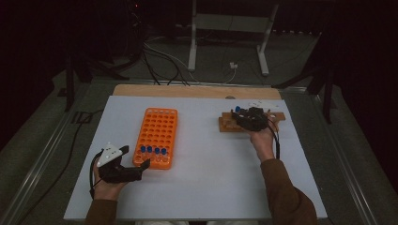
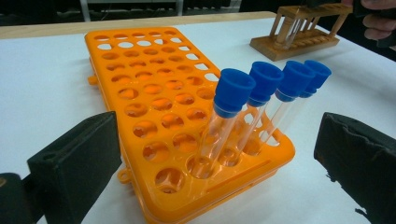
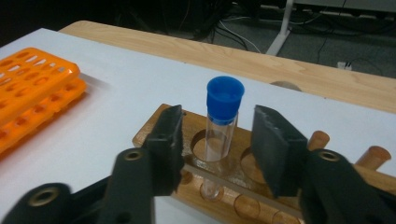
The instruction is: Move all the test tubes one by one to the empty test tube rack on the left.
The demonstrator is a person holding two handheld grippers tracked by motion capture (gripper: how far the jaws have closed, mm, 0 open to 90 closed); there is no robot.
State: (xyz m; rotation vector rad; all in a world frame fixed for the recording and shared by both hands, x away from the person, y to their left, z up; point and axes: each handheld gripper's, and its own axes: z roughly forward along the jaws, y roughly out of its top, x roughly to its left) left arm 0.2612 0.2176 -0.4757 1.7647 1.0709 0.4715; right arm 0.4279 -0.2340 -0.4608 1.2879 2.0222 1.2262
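Tube (image 3: 222, 135) between right tongs (image 3: 215, 149), seemingly untouched, base hidden; left tongs (image 2: 219, 163) spread wide.

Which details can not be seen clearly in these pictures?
- High view: the right gripper covers the wooden rack; the tube there is hidden.
- Right gripper view: the tube stands between the jaws; contact unclear.
- Left gripper view: the orange rack has its near corner cut off by the bottom edge.
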